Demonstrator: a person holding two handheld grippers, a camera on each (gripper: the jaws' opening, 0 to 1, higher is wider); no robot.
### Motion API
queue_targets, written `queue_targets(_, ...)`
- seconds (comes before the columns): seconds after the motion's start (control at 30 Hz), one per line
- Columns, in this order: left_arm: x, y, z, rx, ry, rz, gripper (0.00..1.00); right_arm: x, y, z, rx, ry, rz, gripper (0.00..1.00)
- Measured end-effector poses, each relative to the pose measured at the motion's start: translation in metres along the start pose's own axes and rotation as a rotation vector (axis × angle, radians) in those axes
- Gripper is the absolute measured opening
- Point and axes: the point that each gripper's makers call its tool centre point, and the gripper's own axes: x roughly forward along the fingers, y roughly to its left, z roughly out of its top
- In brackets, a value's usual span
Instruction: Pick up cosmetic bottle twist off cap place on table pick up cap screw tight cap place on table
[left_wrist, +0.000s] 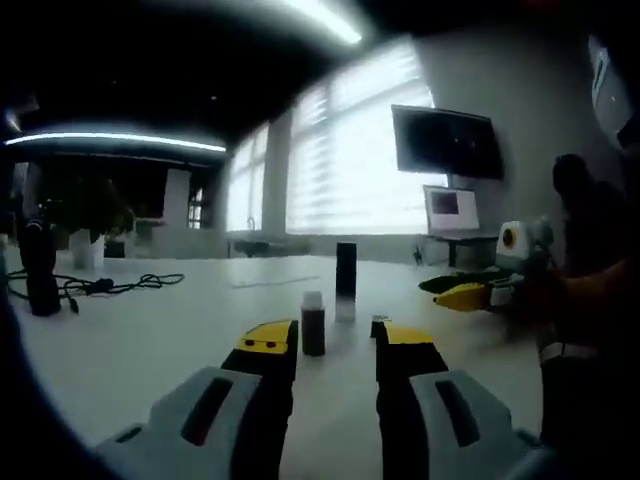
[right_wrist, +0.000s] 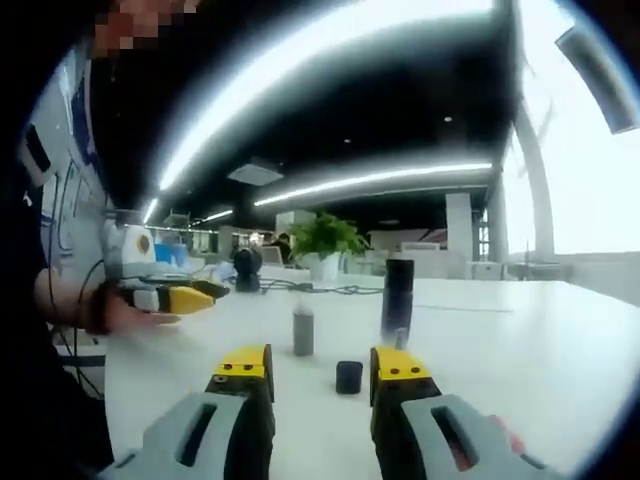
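Cosmetic bottle (left_wrist: 313, 323) upright on white bench (left_wrist: 130, 340), just ahead of left gripper (left_wrist: 336, 345), jaws apart, empty. Cap (right_wrist: 348, 376) between right gripper (right_wrist: 321, 375) jaws, untouched. Probably light, rigid, slippery; grip mid-body.

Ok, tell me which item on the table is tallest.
The black cylinder, standing farthest back; it rises well above the small capped bottle and the low black cap.
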Motion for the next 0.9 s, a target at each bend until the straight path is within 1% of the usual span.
queue_targets(0.23, 0.002, 0.001, -0.002, 0.005, 0.021, 0.017, 0.22, 0.000, -0.001, 0.001, 0.005, -0.007, 0.005, 0.31)
queue_targets(0.33, 0.003, -0.001, 0.002, 0.019, 0.005, 0.026, 0.22, 0.000, -0.003, 0.000, -0.002, -0.001, -0.001, 0.30)
queue_targets(0.4, 0.008, 0.001, -0.004, 0.012, 0.038, 0.030, 0.22, 0.000, -0.003, 0.001, -0.003, -0.007, 0.000, 0.30)
queue_targets(0.53, 0.017, 0.003, -0.009, -0.005, 0.071, 0.045, 0.22, 0.001, -0.004, -0.001, -0.013, 0.001, -0.008, 0.30)
queue_targets(0.63, 0.026, 0.006, -0.013, -0.016, 0.088, 0.062, 0.22, 0.001, -0.008, -0.001, -0.002, -0.003, -0.018, 0.29)
queue_targets(0.67, 0.029, 0.005, -0.014, -0.013, 0.092, 0.063, 0.22, 0.000, -0.010, -0.002, -0.004, 0.001, -0.026, 0.27)
queue_targets(0.73, 0.035, 0.006, -0.017, -0.007, 0.101, 0.065, 0.22, 0.001, -0.012, -0.001, 0.003, -0.004, -0.032, 0.27)
queue_targets(0.77, 0.038, 0.007, -0.021, 0.001, 0.118, 0.069, 0.22, 0.001, -0.011, 0.000, 0.006, -0.006, -0.034, 0.27)
queue_targets(0.9, 0.046, 0.012, -0.022, -0.012, 0.122, 0.083, 0.22, 0.002, -0.009, 0.000, 0.005, -0.006, -0.029, 0.27)
